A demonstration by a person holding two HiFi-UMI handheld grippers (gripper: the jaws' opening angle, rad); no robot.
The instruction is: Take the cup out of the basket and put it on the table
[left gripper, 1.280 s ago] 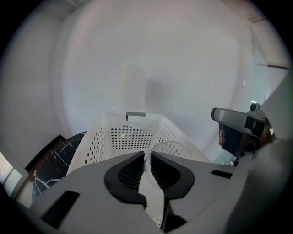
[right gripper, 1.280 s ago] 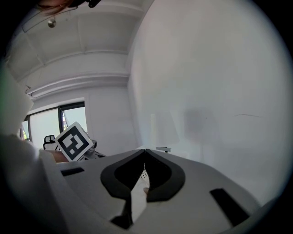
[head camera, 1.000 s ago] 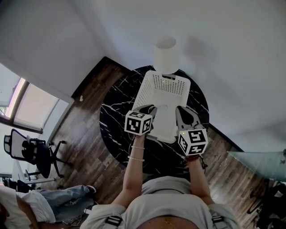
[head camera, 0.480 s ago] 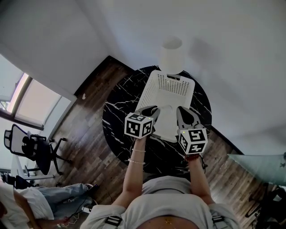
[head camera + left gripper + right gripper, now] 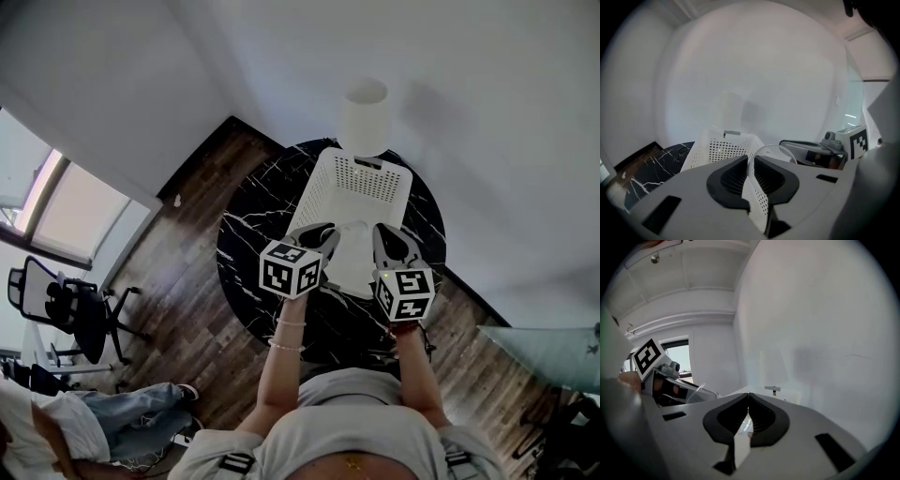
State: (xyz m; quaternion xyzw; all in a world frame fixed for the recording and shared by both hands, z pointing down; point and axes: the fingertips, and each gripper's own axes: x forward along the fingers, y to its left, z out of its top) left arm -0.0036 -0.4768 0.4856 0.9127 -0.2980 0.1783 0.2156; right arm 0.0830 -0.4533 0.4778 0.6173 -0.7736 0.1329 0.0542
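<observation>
A white perforated basket [image 5: 361, 192] stands on the round black marble table [image 5: 253, 234]. My left gripper [image 5: 327, 234] is at the basket's near left edge and is shut on its perforated wall [image 5: 757, 194]. My right gripper [image 5: 381, 234] is at the near right edge, with its jaws pressed on a thin white strip of the basket [image 5: 740, 439]. A clear cup [image 5: 774, 151] sits inside the basket's near end between the two grippers. Its rim [image 5: 700, 390] also shows in the right gripper view. In the head view the cup is hard to make out.
A tall white cylinder [image 5: 364, 114] stands at the table's far edge, just behind the basket. Dark wood floor surrounds the table. An office chair [image 5: 70, 314] and a seated person's legs [image 5: 131, 417] are far to the left.
The left gripper's marker cube has drifted slightly toward me. Both grippers stay clamped on the basket's near edge and the basket has not visibly moved.
</observation>
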